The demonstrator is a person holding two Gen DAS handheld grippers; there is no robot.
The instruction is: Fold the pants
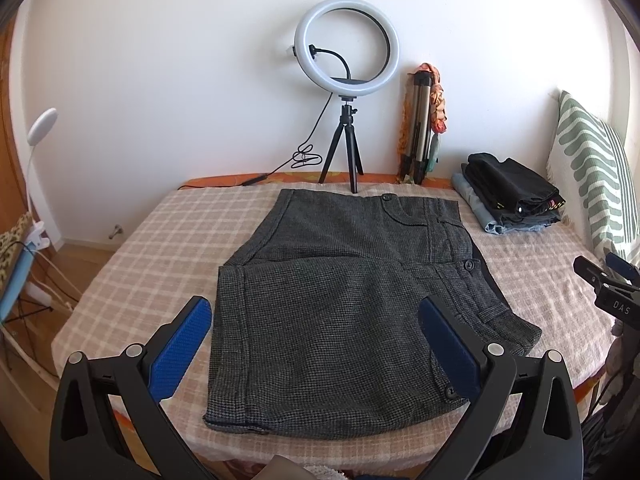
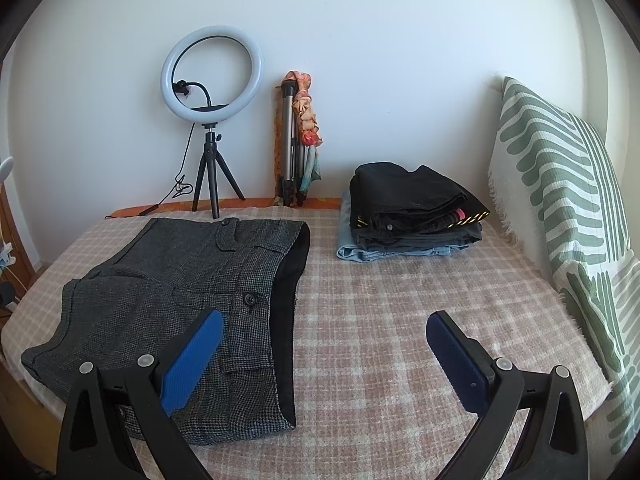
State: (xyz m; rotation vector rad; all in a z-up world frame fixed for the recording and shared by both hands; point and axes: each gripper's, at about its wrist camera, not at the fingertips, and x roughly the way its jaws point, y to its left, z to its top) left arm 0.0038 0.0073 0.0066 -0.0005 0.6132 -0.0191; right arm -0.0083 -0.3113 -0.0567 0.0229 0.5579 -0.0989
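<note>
A pair of dark grey tweed shorts (image 1: 340, 300) lies flat on the checked bed cover (image 1: 160, 232), waistband to the right, with a black lining strip showing in the right wrist view (image 2: 172, 300). My left gripper (image 1: 316, 320) is open and empty, hovering over the near part of the shorts, its blue pads either side. My right gripper (image 2: 324, 332) is open and empty, above the cover just right of the waistband. Part of the right gripper shows in the left wrist view (image 1: 608, 288).
A stack of folded clothes (image 2: 412, 208) sits at the back right. A green-striped pillow (image 2: 560, 208) leans against the right wall. A ring light on a tripod (image 1: 347, 80) and a folded tripod with a scarf (image 1: 424, 128) stand by the far wall.
</note>
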